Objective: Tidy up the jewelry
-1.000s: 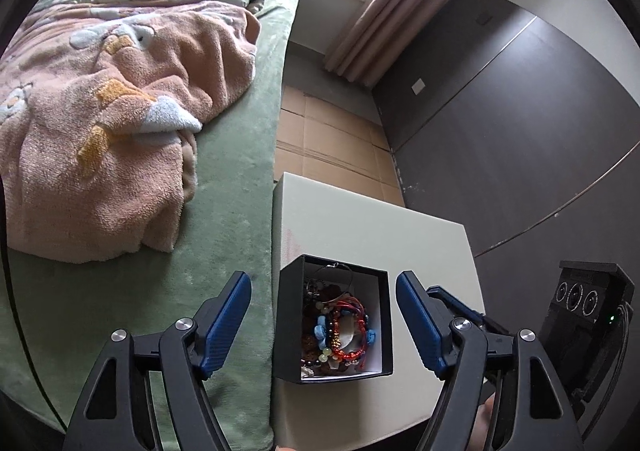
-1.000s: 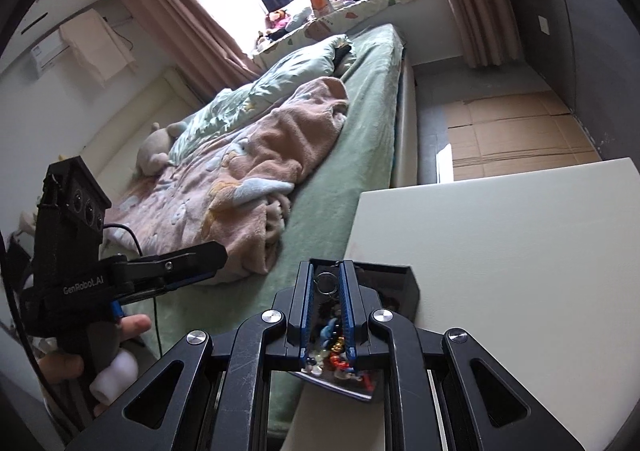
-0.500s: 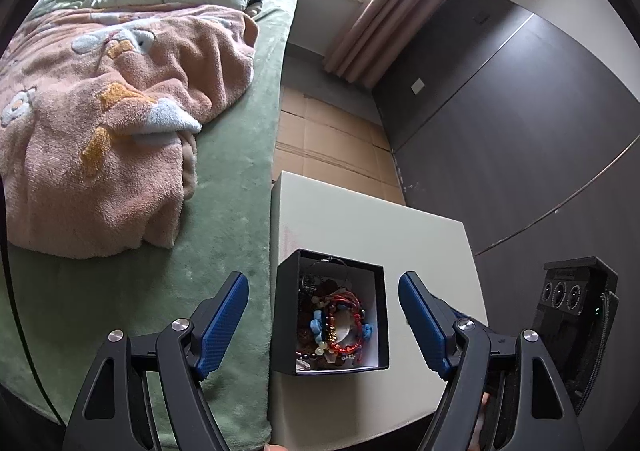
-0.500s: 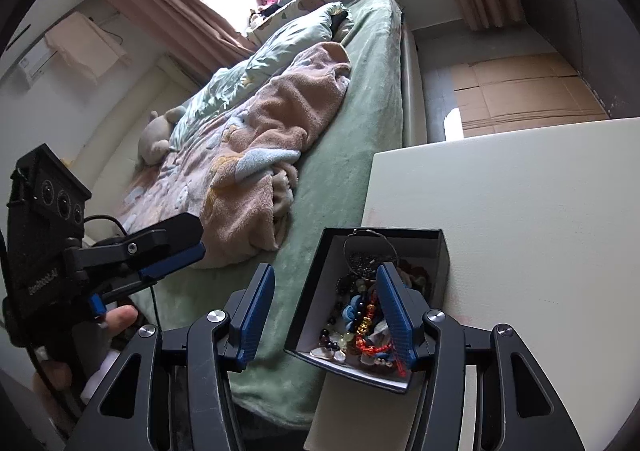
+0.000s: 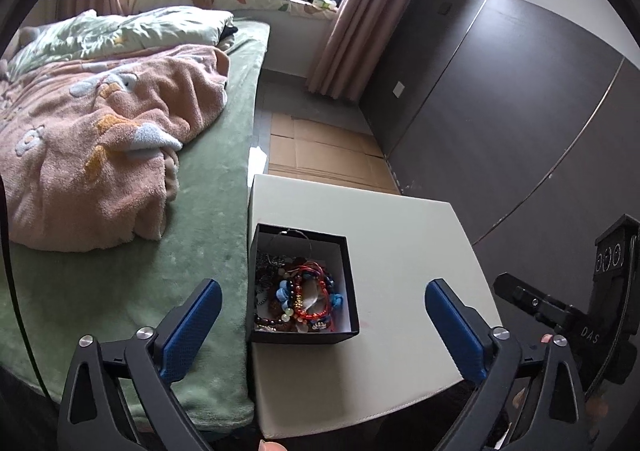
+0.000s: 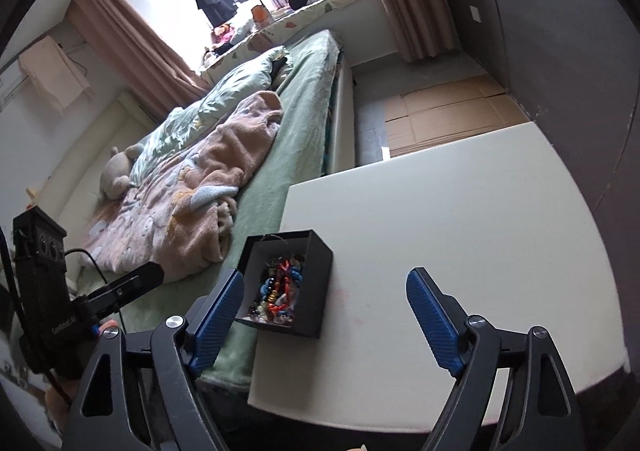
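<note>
A small black box (image 5: 348, 283) with a white lining stands on the left edge of a cream table (image 5: 400, 251). It holds a heap of bead bracelets (image 5: 308, 295) in red, blue and gold, plus thin chains. My left gripper (image 5: 320, 331) is open and empty, its jaws wide apart, held back above the box's near side. My right gripper (image 6: 324, 315) is open and empty too, just right of the box (image 6: 316, 283) above the table (image 6: 460, 231). The bracelets (image 6: 278, 291) show in the right wrist view as well.
A bed (image 5: 216, 211) with a green sheet and a pink blanket (image 5: 100, 139) touches the table's left side. A dark wall panel (image 5: 520, 111) runs along the right. Cardboard sheets (image 5: 328, 155) cover the floor beyond the table.
My right gripper was shut over the jewelry in the box, then opened wide and pulled back and right. My left gripper rose and drew back a little.
</note>
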The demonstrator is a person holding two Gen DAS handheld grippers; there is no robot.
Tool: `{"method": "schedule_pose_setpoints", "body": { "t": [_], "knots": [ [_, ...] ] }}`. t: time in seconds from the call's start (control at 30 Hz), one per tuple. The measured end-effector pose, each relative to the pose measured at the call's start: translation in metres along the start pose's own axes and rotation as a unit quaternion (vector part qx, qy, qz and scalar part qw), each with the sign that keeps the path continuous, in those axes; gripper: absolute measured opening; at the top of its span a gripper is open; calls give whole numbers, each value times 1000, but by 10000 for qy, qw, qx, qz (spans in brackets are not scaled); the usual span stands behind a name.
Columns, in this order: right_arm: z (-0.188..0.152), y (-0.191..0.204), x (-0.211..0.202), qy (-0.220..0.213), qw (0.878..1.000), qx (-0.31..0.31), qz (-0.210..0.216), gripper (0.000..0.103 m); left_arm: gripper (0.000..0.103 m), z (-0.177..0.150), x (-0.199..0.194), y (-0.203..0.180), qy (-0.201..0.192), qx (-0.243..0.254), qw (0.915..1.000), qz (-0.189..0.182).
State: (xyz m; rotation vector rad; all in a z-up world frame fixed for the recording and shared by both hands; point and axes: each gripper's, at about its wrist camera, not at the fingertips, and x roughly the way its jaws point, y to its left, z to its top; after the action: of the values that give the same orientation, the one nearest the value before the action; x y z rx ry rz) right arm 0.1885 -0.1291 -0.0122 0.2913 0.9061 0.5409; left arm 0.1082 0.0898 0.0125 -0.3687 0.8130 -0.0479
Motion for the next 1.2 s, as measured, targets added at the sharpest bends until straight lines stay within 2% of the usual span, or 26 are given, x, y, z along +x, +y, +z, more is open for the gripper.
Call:
{"method": "schedule_pose_setpoints", "body": {
  "t": [0.07, 0.1, 0.23, 0.43, 0.63, 0.77, 1.03, 1.2],
  "knots": [
    [-3, -5, -13, -97, 9998, -30, -186, 89, 103, -9, -6, -12, -102, 176, 9998, 39],
    [-5, -5, -17, -122, 9996, -58, -260, 97, 103, -12, -8, -17, -136, 239, 9996, 36],
    [-9, -7, -40, -332, 9981, -179, -483, 103, 103, -25, -21, -41, -335, 573, 9977, 96],
    [-21, -15, -77, -646, 9956, -187, -646, 103, 103, -39, -46, -65, -728, 852, 9936, 152],
    [-37, -18, -107, -831, 9923, -281, -869, 103, 103, -52, -60, -84, -977, 1192, 9873, 377],
    [-46, -22, -114, -896, 9922, -278, -819, 103, 103, -60, -65, -88, -1155, 1224, 9851, 362],
    [-63, -17, -125, -1169, 9876, -575, -879, 103, 103, -67, -65, -92, -1236, 1360, 9817, 499],
    [-64, -11, -124, -1134, 9872, -687, -882, 103, 103, -68, -68, -91, -1278, 1328, 9815, 511]
  ]
}}
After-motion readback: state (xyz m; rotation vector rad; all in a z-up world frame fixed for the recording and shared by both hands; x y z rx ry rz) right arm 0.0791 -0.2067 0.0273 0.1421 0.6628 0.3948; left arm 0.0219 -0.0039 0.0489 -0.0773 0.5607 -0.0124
